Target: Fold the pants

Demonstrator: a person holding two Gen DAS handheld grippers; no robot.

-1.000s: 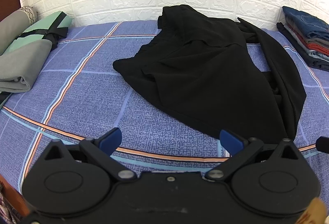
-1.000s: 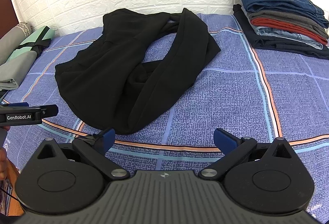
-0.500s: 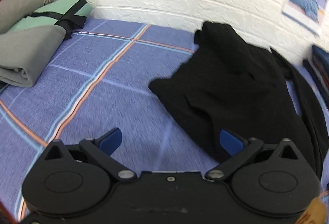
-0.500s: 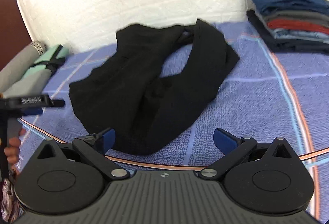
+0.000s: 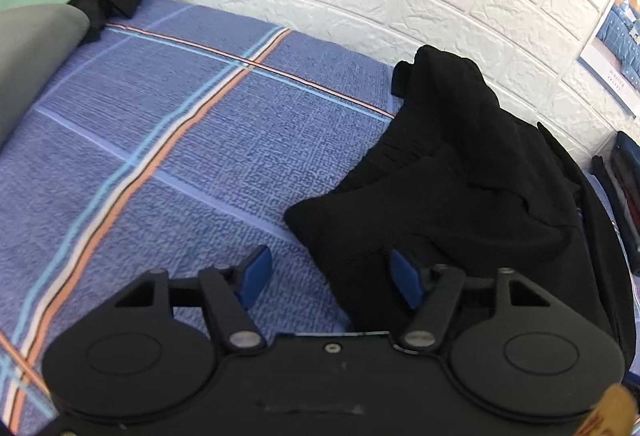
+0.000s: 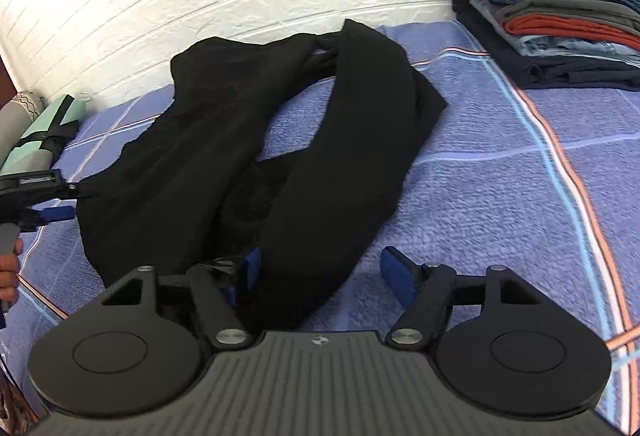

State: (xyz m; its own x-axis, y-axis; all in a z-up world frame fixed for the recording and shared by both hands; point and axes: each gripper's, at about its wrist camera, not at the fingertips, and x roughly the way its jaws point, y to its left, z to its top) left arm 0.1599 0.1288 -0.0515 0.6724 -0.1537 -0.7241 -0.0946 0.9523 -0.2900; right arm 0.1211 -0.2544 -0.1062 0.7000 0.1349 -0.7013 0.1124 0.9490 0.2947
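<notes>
Blue plaid bed point(image 5: 180, 163) against white brick wall. Pants point(image 6: 248, 139) crumpled mid-bed, legs running from wall toward grippers. Left gripper point(image 5: 332, 276) spread wide, empty, straddling near corner of pants. Right gripper point(image 6: 320, 276) likewise wide, empty, near leg end between fingers.

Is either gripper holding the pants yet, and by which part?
Nothing is held. Left gripper and right gripper are both open, straddling near edges of the black pants.
</notes>
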